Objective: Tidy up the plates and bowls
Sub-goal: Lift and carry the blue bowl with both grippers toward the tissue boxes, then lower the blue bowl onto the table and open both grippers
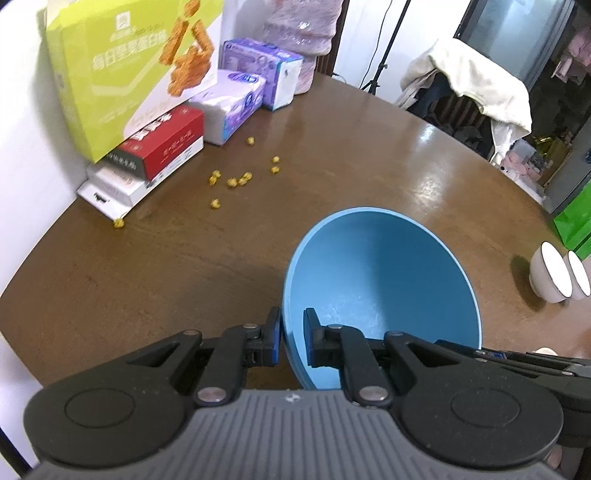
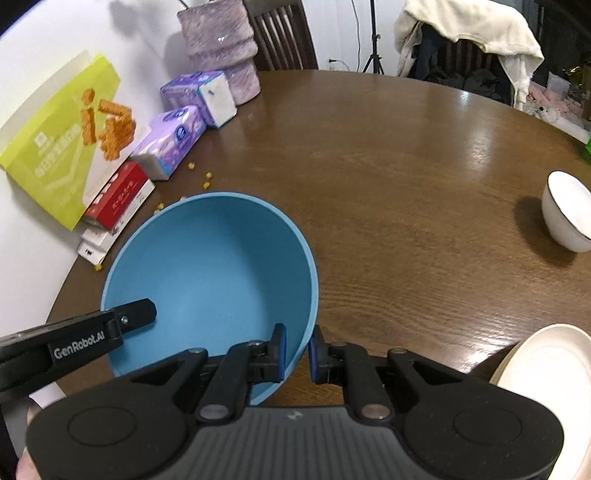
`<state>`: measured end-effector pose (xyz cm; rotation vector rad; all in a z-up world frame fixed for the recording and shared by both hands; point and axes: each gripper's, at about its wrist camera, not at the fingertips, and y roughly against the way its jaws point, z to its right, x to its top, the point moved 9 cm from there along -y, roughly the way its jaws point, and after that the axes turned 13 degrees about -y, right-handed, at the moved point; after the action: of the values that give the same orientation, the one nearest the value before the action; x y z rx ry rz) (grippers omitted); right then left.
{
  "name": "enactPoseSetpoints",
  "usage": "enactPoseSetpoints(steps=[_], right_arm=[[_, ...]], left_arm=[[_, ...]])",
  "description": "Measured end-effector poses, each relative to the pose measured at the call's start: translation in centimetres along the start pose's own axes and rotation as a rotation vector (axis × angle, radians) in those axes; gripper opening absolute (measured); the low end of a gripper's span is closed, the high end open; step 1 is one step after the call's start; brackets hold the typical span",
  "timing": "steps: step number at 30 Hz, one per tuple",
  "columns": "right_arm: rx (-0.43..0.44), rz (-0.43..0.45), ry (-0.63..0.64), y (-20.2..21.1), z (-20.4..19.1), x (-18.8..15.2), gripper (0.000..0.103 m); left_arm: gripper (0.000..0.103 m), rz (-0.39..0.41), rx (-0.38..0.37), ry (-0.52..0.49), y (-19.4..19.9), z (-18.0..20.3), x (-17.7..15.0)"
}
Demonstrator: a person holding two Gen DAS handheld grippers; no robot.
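Note:
A large blue bowl (image 1: 380, 288) is held above the round brown table (image 1: 332, 155) by both grippers at once. My left gripper (image 1: 291, 339) is shut on its left rim, one pad inside and one outside. In the right wrist view the same blue bowl (image 2: 214, 273) fills the lower left, and my right gripper (image 2: 297, 350) is shut on its right rim. The left gripper's finger (image 2: 129, 317) shows there reaching over the opposite rim. Small white bowls (image 1: 550, 273) stand at the table's right. One white bowl (image 2: 567, 210) also shows in the right wrist view.
A cream plate (image 2: 546, 380) lies at the lower right edge. Along the wall stand a green snack box (image 1: 125, 66), a red box (image 1: 162, 144) and purple tissue packs (image 1: 236, 103). Yellow crumbs (image 1: 236, 179) lie scattered near them. A chair draped with cloth (image 2: 469, 33) stands behind the table.

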<state>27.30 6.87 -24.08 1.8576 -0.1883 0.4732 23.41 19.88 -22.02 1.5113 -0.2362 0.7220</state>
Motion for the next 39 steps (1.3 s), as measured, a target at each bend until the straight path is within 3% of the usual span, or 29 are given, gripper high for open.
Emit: enactPoseSetpoints(steps=[21, 33, 35, 37, 39], right_arm=[[-0.015, -0.085, 0.044, -1.9, -0.4, -2.6, 0.012], [0.006, -0.091, 0.044, -1.9, -0.4, -2.9, 0.016], [0.012, -0.091, 0.042, -1.9, -0.4, -2.9, 0.02], [0.03, -0.091, 0.035, -1.8, -0.6, -2.8, 0.028], [0.045, -0.083, 0.031, -1.5, -0.7, -2.7, 0.039]], left_arm=[[0.013, -0.09, -0.007, 0.013, -1.3, -0.7, -3.4], [0.014, -0.093, 0.0, 0.021, -1.5, -1.0, -3.3], [0.018, -0.089, 0.006, 0.018, -1.3, -1.0, -3.3], [0.034, -0.079, 0.011, 0.023, -1.0, -1.2, -3.1], [0.044, -0.066, 0.024, 0.023, -0.6, -1.4, -2.9]])
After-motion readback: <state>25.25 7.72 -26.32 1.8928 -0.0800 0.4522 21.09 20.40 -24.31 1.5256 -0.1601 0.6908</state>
